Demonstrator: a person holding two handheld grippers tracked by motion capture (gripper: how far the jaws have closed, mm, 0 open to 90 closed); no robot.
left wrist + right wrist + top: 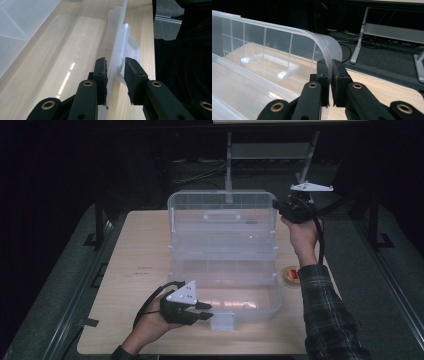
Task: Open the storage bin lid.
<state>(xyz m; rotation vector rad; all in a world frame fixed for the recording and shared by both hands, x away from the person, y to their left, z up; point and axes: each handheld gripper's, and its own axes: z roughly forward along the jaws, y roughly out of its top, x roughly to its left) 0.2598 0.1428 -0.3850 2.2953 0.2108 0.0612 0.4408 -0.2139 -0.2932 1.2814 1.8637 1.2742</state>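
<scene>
At the middle of the desk (pixel 140 270) stands a clear plastic box (pixel 225 290) with its lid (pixel 222 215) raised; the left hand-held gripper (pixel 206 311) pinches the box's near front wall by the latch (pixel 222 321), while the right hand-held gripper (pixel 330 82) is clamped tight on the lid's far right corner edge. To swing the lid well, I would keep the left grip steady as an anchor and guide the lid slowly along its hinge arc without twisting the thin rim. A small round red thing (pixel 292 275) lies just right of the box, clear of the lid's path, as do the metal stand legs (pixel 229 165) beyond the desk.
</scene>
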